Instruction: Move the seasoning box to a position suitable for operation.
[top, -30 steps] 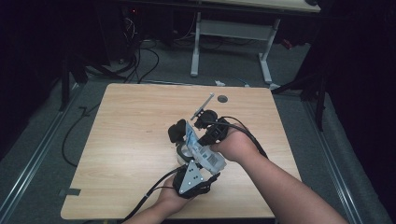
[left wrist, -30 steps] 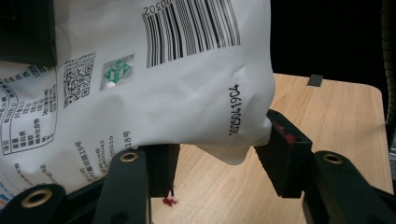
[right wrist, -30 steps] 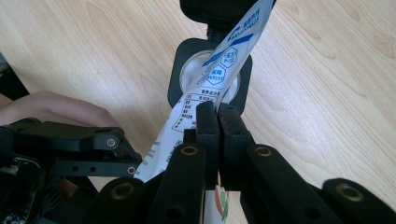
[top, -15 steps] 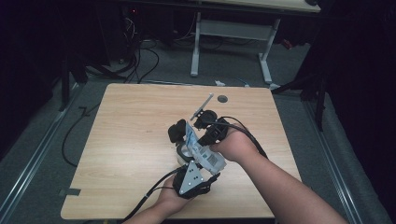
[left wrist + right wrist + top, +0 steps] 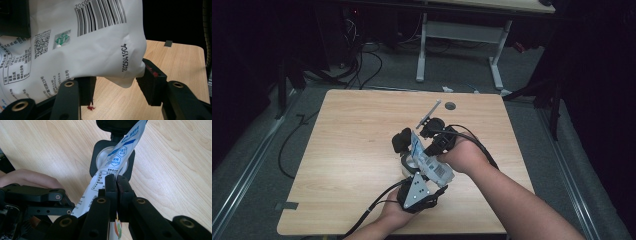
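Observation:
A white printed pouch (image 5: 432,166) with a barcode is held tilted above the middle of the wooden table (image 5: 352,150). My right gripper (image 5: 116,178) is shut on one edge of the pouch (image 5: 112,167); in the high view this gripper (image 5: 428,150) comes in from the right. My left gripper (image 5: 116,85) is open, and the lower corner of the pouch (image 5: 87,45) bulges between its jaws and touches the right one. From above, the left gripper (image 5: 422,175) sits just below the pouch, near the table's front. Under the pouch is a black square base with a round metal cup (image 5: 100,155).
A black block (image 5: 402,141) stands just left of the pouch. A thin metal rod (image 5: 429,112) sticks up and back from behind the grippers, near a round cable hole (image 5: 450,105). Cables trail off the front edge. Another desk's legs (image 5: 421,50) stand beyond the table.

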The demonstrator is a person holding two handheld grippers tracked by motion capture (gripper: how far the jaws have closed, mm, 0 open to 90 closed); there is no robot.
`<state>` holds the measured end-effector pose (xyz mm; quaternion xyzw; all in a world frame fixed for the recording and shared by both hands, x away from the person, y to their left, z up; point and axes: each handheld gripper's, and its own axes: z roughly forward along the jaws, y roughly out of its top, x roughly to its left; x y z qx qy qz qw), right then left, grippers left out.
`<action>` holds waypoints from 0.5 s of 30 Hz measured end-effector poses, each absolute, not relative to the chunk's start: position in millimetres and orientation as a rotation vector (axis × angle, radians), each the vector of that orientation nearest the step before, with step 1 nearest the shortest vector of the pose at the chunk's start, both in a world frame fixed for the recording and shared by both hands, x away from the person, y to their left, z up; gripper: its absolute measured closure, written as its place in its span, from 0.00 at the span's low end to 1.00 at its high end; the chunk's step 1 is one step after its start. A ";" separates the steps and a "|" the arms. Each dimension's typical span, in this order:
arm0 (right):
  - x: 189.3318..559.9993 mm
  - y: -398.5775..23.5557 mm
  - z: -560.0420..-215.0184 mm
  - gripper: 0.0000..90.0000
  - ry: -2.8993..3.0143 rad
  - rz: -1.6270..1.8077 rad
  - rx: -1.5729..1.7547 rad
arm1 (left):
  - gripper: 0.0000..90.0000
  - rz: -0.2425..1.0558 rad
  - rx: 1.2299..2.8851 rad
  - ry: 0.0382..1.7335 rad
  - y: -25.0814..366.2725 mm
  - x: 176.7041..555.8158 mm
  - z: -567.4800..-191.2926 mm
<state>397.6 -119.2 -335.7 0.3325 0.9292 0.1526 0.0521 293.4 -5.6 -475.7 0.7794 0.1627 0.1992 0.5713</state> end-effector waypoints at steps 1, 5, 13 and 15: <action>397.5 -119.1 -335.8 0.99 2.825 0.463 1.015 | 0.57 0.467 1.829 0.382 -5.6 293.4 -475.7; 398.1 -118.9 -336.0 0.99 2.826 0.465 1.008 | 0.57 0.468 1.824 0.385 -5.4 293.4 -475.4; 397.4 -119.0 -335.3 0.99 2.825 0.470 1.011 | 0.57 0.473 1.826 0.380 -5.0 293.1 -476.1; 397.1 -118.9 -335.0 0.99 2.822 0.470 1.013 | 0.57 0.473 1.825 0.381 -4.9 293.0 -476.7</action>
